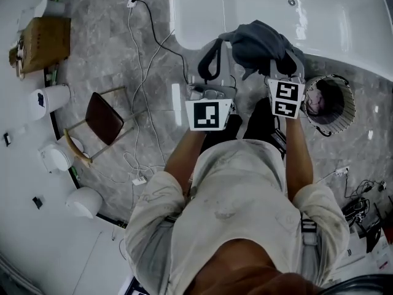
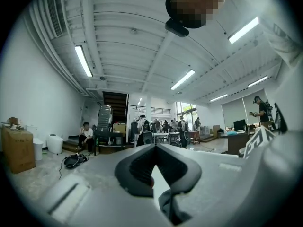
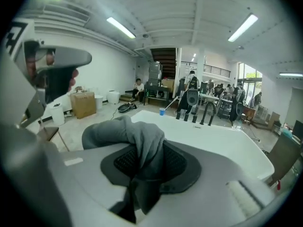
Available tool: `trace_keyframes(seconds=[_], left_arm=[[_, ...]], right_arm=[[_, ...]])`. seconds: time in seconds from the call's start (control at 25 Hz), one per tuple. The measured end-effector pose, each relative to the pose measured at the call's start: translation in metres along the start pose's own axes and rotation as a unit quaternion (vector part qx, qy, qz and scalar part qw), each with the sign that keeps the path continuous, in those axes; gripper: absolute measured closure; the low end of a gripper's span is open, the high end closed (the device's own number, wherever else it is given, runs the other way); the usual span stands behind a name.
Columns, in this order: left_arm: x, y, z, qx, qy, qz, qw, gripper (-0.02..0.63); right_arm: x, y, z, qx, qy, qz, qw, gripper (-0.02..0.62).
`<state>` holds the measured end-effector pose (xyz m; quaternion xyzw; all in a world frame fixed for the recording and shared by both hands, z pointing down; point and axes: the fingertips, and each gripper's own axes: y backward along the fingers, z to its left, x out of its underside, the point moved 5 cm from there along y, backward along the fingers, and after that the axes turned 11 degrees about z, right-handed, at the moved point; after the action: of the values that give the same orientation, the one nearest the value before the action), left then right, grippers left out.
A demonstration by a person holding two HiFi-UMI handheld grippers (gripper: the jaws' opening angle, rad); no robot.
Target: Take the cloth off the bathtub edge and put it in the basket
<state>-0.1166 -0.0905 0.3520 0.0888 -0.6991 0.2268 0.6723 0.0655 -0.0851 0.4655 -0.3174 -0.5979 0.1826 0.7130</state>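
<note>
**Cloth** (image 1: 261, 42): grey, soft, bunched. It is pinched in the jaws of the right gripper (image 1: 277, 65) and clear of every surface. In the head view it hangs over the near edge of the bathtub (image 1: 319, 17). In the right gripper view one fold humps over the dark pads and a tail drops below them.

**Right gripper**: jaws closed narrow on the cloth, with fabric filling the gap between the pads. It angles downward. The marker cube sits on its rear, above the person's right forearm.

**Left gripper** (image 1: 214, 47): jaws drawn together with the tips meeting, and nothing is held. It is held level, just beside the right gripper and short of the bathtub's near corner.

**Bathtub**: white and glossy, filling the upper right of the head view. In the right gripper view its rim runs beyond and below the cloth.

**Basket** (image 1: 350, 100): round, woven and open-topped. It stands on the floor just beside the bathtub's outer wall, at the person's right. Its contents cannot be made out.

**Floor** (image 1: 110, 60): grey marbled tile, crossed by white and black cables (image 1: 144, 72).

**Chair** (image 1: 101, 118): brown seat on a pale frame, standing on the floor to the person's left.

**Cardboard box** (image 1: 46, 42): at the floor's far left edge, with white tubs (image 1: 50, 97) ranged along the same edge.
</note>
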Motion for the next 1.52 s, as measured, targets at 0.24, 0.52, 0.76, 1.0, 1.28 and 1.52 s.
trace_keyframes(seconds=[0.24, 0.52, 0.76, 1.0, 1.28, 1.52], left_arm=[[-0.047, 0.003, -0.018, 0.021, -0.008, -0.052, 0.9984, 0.604], [-0.103, -0.001, -0.037, 0.051, -0.022, -0.085, 0.9948, 0.604], [-0.144, -0.008, -0.071, 0.091, -0.03, -0.112, 0.989, 0.604], [-0.156, -0.027, -0.119, 0.153, -0.033, -0.118, 0.9805, 0.604], [-0.157, -0.048, -0.202, 0.242, -0.041, -0.116, 0.9625, 0.604], [-0.143, -0.058, -0.276, 0.328, -0.041, -0.107, 0.9377, 0.604]], right_arm=[[-0.058, 0.071, -0.027, 0.035, -0.015, -0.093, 0.995, 0.491], [-0.118, 0.158, -0.063, 0.09, -0.044, -0.201, 0.974, 0.489], [-0.132, 0.223, -0.101, 0.155, -0.066, -0.268, 0.949, 0.489], [-0.111, 0.257, -0.141, 0.216, -0.081, -0.261, 0.937, 0.489], [-0.056, 0.303, -0.193, 0.302, -0.128, -0.241, 0.913, 0.489], [-0.001, 0.345, -0.228, 0.386, -0.167, -0.212, 0.882, 0.489]])
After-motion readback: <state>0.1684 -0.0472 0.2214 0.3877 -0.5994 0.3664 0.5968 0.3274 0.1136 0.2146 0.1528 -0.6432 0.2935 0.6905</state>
